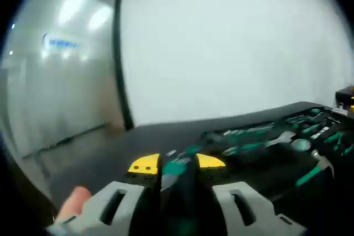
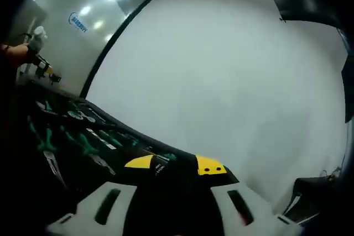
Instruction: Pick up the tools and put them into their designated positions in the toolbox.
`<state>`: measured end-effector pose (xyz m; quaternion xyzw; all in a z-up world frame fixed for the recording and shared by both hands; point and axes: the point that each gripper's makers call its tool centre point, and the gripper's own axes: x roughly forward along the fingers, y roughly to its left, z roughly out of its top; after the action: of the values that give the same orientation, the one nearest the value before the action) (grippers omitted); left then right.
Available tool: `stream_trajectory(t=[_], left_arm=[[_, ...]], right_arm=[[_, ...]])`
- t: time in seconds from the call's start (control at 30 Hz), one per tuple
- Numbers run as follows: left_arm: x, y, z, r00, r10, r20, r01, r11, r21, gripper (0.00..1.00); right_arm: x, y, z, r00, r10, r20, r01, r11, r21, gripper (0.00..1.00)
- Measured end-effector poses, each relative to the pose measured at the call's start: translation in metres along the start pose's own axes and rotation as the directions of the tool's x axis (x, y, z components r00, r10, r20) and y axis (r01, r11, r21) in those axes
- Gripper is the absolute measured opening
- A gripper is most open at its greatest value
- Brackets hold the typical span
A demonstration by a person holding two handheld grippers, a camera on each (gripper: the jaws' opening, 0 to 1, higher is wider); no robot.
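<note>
The left gripper (image 1: 177, 163) has its yellow-tipped jaws drawn in around a tool with a black and teal handle (image 1: 176, 171), which runs up the gap between them; the picture is blurred, yet the jaws look closed on it. A fingertip of the person's hand (image 1: 74, 202) shows at the lower left beside the gripper's grey body. Just beyond the tips lies the open toolbox (image 1: 260, 156), a black tray with rows of teal-handled tools (image 1: 260, 134) bedded in its cut-outs, pliers and wrenches among them, stretching to the right.

In the right gripper view, the right gripper (image 2: 174, 164) also has its yellow tips close together, with a small dark piece marked in teal (image 2: 160, 165) between them; what that piece is I cannot make out. To its left the same toolbox (image 2: 33, 153) spreads out dark, its teal tools (image 2: 88, 139) in their slots. Far up at the left edge the other gripper (image 2: 41, 62) shows, held by a hand.

Behind everything stands a plain white wall (image 1: 232, 42), and to one side a frosted glass partition (image 1: 55, 70) with a dark frame.
</note>
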<state>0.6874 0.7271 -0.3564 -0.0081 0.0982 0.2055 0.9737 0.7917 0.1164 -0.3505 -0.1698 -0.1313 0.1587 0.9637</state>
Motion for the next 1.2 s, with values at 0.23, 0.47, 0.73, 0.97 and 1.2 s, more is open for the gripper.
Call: stream_trajectory(t=[0.23,0.47,0.73,0.97,1.2], left_arm=[[0.053,0.076,-0.070,0.969,0.042,-0.245,-0.048,0.999,-0.016,0.46],[0.076,0.077,-0.098,0.964,0.044,-0.261,-0.055,0.998,-0.034,0.33],[0.048,0.041,-0.074,0.956,-0.103,-0.276,0.011,0.948,-0.319,0.23],[0.023,-0.013,-0.019,0.958,-0.254,-0.137,0.195,0.920,-0.341,0.23],[-0.025,-0.124,0.006,0.840,-0.537,-0.083,0.536,0.844,-0.031,0.23]], right_arm=[[0.000,-0.005,0.003,0.999,-0.036,0.007,0.036,0.998,-0.043,0.25],[0.001,-0.015,-0.009,0.997,-0.067,-0.044,0.066,0.998,-0.007,0.25],[0.005,-0.019,-0.012,0.996,-0.076,-0.049,0.076,0.997,0.002,0.25],[0.006,-0.016,-0.014,0.996,-0.067,-0.051,0.066,0.998,-0.006,0.25],[0.005,-0.013,-0.013,0.997,-0.064,-0.049,0.063,0.998,-0.029,0.25]])
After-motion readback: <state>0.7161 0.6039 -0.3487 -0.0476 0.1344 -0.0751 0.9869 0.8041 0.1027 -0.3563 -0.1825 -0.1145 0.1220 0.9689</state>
